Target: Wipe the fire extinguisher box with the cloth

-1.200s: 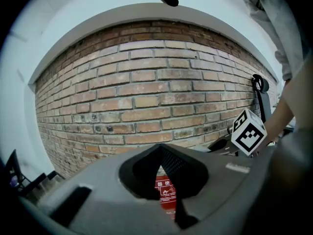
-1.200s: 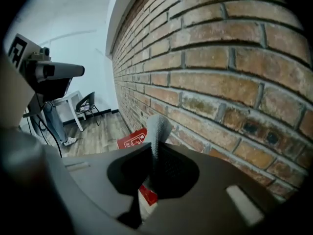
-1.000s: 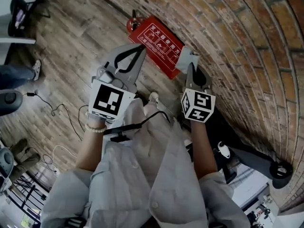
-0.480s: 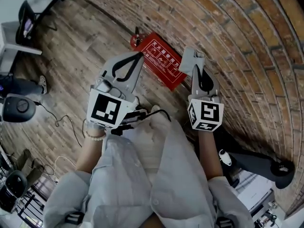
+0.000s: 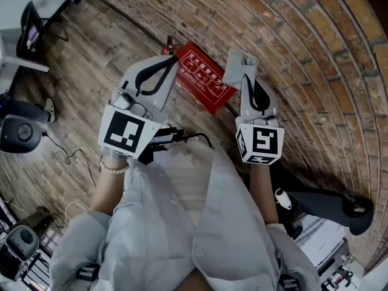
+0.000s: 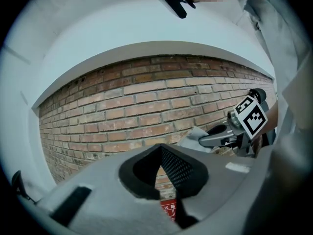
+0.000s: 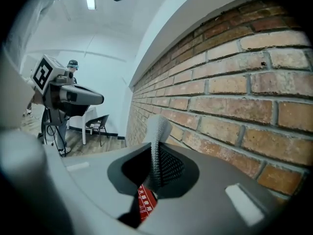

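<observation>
R gripper (image 5: 245, 82) clamped on cloth (image 5: 240, 64), just beside fire extinguisher box (image 5: 203, 80); L gripper (image 5: 172, 63) closed, empty, nr box.

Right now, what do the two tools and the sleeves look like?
The left tool and right tool are grey with black mesh pads, each bearing a white cube with black square markers. Sleeves are pale grey; a bead bracelet sits on the left wrist.

Shows red with white lettering on the fire extinguisher box (image 5: 203, 80). Runs pale grey, finely woven, over the cloth (image 5: 239, 65). Grey on the left gripper (image 5: 174, 61) and right gripper (image 5: 245, 73) — black-and-white square markers on their cubes. Red-brown bricks, pale mortar lines across the wall (image 5: 303, 53) — grey-brown planks along the floor (image 5: 79, 59).
</observation>
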